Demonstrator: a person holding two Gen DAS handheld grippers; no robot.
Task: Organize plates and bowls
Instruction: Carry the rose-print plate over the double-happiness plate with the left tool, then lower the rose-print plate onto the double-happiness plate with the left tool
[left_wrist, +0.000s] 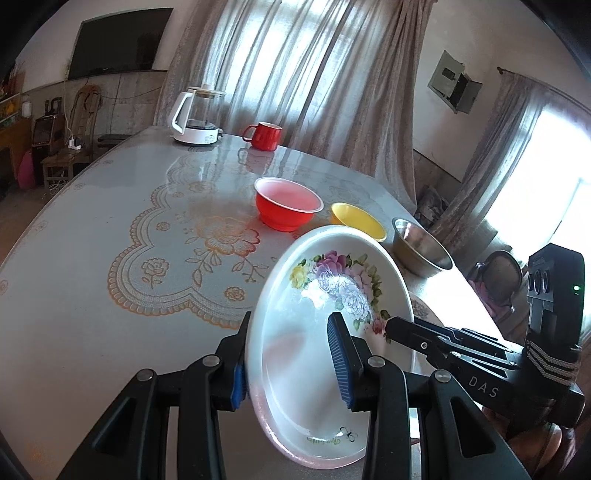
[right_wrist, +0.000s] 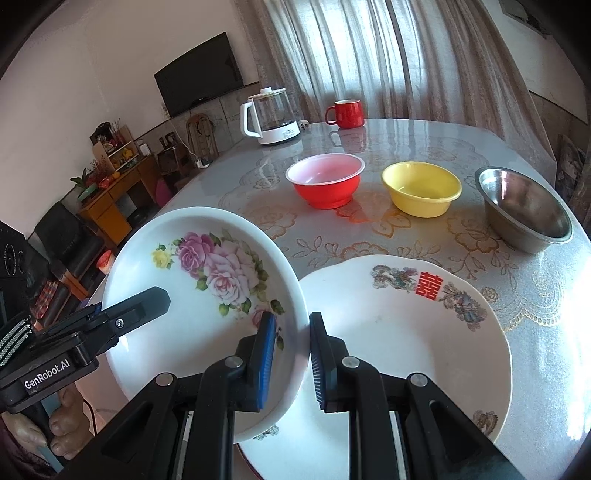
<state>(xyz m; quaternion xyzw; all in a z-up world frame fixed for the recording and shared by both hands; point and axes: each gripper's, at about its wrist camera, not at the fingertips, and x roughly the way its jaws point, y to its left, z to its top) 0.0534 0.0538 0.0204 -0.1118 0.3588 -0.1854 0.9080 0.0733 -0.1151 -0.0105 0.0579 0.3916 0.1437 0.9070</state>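
White plate (right_wrist: 207, 295) overhangs table (right_wrist: 535, 332) edge (tilted).

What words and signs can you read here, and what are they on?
"DAS": on the right gripper, on its black body.
"GenRobot.AI": on the left gripper, on its black body.
Red double-happiness sign "囍": on the big plate.
Small gold script beside a flower outline: on the rose plate, too small to read.
Print on the kettle base: too blurred to read.

Both wrist cams look down-fwd, close on flower plate (left_wrist: 325, 332), sharing table (left_wrist: 92, 258) w/ bowls.
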